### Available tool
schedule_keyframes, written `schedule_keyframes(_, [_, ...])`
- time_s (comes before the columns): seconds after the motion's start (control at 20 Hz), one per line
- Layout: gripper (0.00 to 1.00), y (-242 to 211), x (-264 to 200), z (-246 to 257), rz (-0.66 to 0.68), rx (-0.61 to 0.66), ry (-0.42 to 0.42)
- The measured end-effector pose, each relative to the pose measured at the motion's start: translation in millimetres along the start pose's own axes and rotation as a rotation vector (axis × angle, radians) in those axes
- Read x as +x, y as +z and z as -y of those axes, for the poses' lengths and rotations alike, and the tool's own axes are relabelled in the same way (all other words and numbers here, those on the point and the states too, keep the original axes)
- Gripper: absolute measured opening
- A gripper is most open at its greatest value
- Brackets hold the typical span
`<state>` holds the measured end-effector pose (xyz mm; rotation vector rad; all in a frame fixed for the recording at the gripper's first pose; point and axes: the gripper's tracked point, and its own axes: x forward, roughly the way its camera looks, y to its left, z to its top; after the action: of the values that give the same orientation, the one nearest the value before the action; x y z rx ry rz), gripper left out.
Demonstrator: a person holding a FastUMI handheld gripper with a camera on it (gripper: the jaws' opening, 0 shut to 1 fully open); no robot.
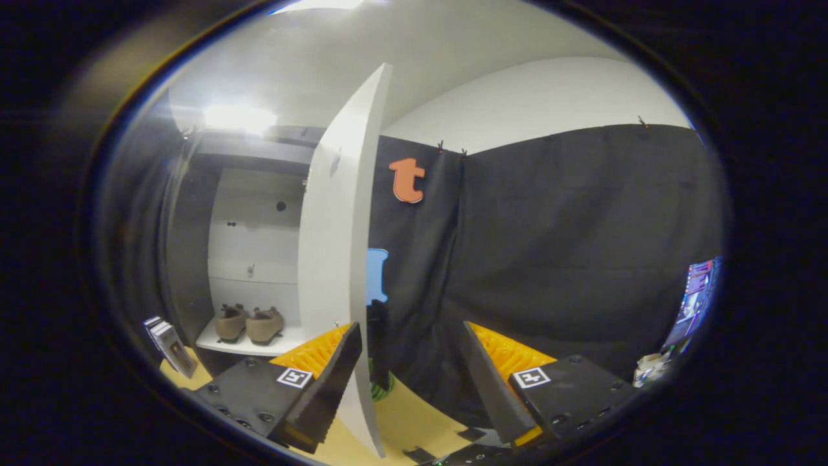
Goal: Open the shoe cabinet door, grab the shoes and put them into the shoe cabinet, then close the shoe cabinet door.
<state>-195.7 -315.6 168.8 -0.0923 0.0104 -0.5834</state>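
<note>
The claw [406, 378] hangs spread apart, the tall white cabinet door [339, 246] standing open just ahead; a pair of tan shoes [249, 323] sits on the cabinet's white shelf [249, 344].

Tongs [404, 382] spread wide apart, nothing gripped between the two fingers. Left finger [326, 388] sits just left of the open cabinet door's [343, 259] near edge; whether it touches the door cannot be told. Right finger [488, 382] stands well clear to the right of that door edge. The door's lower edge runs down through the gap, close against the left finger. Both fingers angle inward toward their tips, pointing forward and slightly upward. Each finger mount carries a square marker tag [294, 377].
</note>
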Motion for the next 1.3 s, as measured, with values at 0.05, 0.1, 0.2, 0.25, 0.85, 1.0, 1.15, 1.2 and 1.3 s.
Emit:
schedule_keyframes(0.05, [0.95,-4.1,3.6,4.0,-0.003,-0.005,-0.017])
schedule_keyframes(0.1, [0.95,-6.3,5.2,6.8,-0.010,-0.009,-0.021])
schedule_keyframes(0.2, [0.94,-11.2,4.6,0.8,-0.024,-0.005,0.001])
schedule_keyframes(0.25, [0.94,-10.7,4.8,0.4,-0.028,0.007,0.014])
schedule_keyframes(0.85, [0.92,-8.7,-2.1,-24.4,-0.065,0.052,0.249])
schedule_keyframes(1.0, [0.91,-8.7,-11.1,-48.7,-0.070,0.059,0.349])
schedule_keyframes(1.15, [0.91,-7.0,-19.3,-68.7,-0.072,0.069,0.444])
schedule_keyframes(1.2, [0.91,-5.7,-21.7,-74.9,-0.073,0.080,0.469])
schedule_keyframes(1.3, [0.91,-6.8,-24.1,-84.2,-0.080,0.100,0.511])
